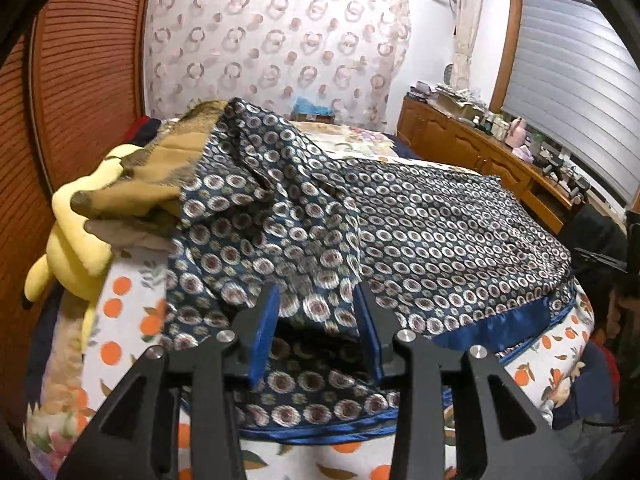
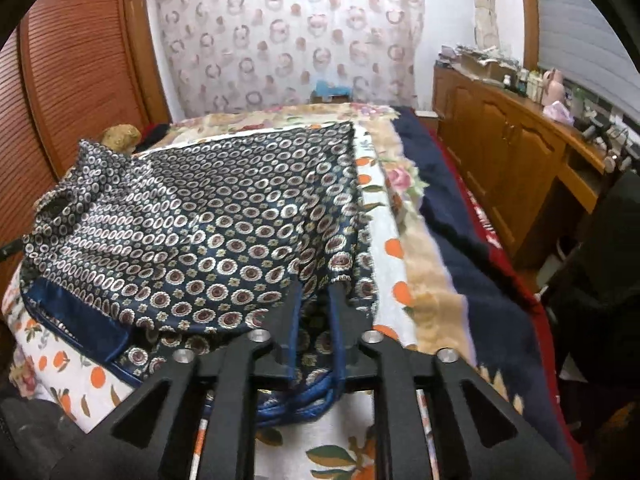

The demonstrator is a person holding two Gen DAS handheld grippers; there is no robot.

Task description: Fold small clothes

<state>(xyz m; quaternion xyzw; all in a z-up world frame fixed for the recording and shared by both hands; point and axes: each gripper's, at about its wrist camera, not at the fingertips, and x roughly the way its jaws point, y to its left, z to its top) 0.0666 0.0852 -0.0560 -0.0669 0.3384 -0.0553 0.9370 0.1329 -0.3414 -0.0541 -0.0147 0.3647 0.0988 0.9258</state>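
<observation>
A navy garment (image 1: 440,232) printed with pale rings lies spread over the bed, its far left part bunched up high and its blue satin hem (image 1: 492,328) facing me. My left gripper (image 1: 317,292) stands open at the near left edge, its blue pads wide apart with loose cloth lying between and under them. In the right wrist view the same garment (image 2: 200,220) stretches away to the left. My right gripper (image 2: 316,288) sits at the garment's near right corner, narrowly open, and a fold of cloth hangs in the gap without being pinched.
The bed sheet (image 1: 120,320) has an orange-fruit print. A yellow plush toy (image 1: 76,248) and a brown blanket (image 1: 160,168) are piled at the left. A navy blanket (image 2: 460,220) runs along the bed's right side. Wooden cabinets (image 2: 500,152) line the right wall, louvred doors (image 1: 80,80) the left.
</observation>
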